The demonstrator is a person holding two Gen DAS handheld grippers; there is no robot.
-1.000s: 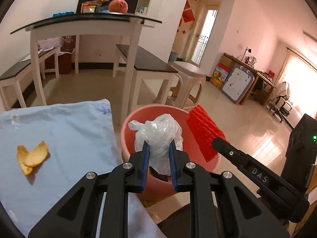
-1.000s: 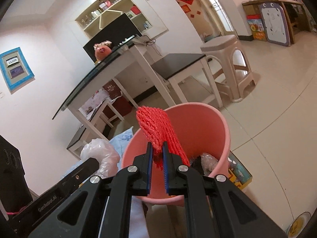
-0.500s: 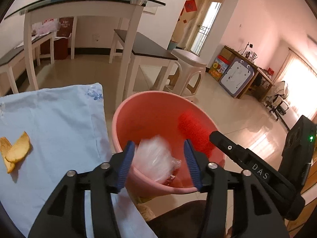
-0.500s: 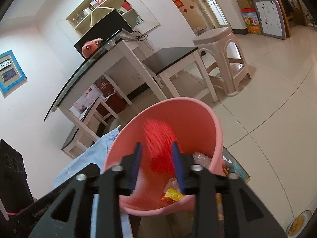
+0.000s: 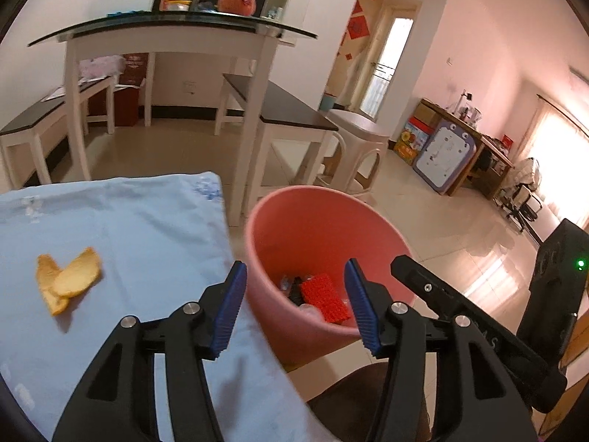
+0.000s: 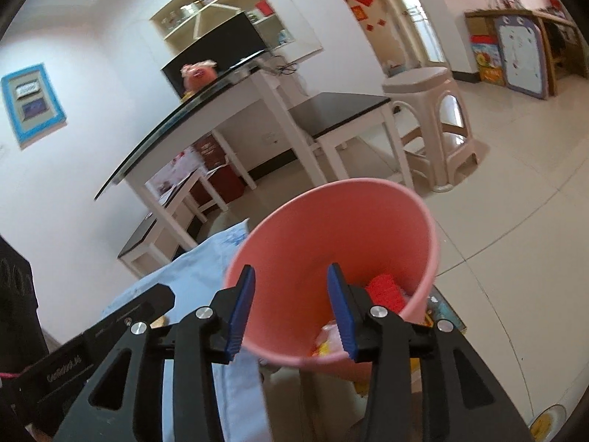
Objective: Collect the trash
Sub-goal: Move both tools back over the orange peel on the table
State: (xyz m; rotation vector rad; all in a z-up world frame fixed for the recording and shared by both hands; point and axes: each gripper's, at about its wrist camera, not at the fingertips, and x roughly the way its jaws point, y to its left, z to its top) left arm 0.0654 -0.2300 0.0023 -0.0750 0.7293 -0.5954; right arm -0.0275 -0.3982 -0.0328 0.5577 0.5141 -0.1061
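The bin (image 5: 324, 221) mouth lies open from above; its near rim juts against the worktop (image 5: 147, 228) edge, where 2 peels (image 5: 68, 280) lie

pink bin (image 5: 324, 221): smooth matt plastic. red mesh piece (image 5: 325, 296) inside: rough knobbly netting. blue tablecloth (image 5: 129, 228): soft matt cloth. floor (image 5: 441, 221): glossy tile. gripper pads (image 5: 230, 305): ribbed blue rubber-like; arms matt black plastic.
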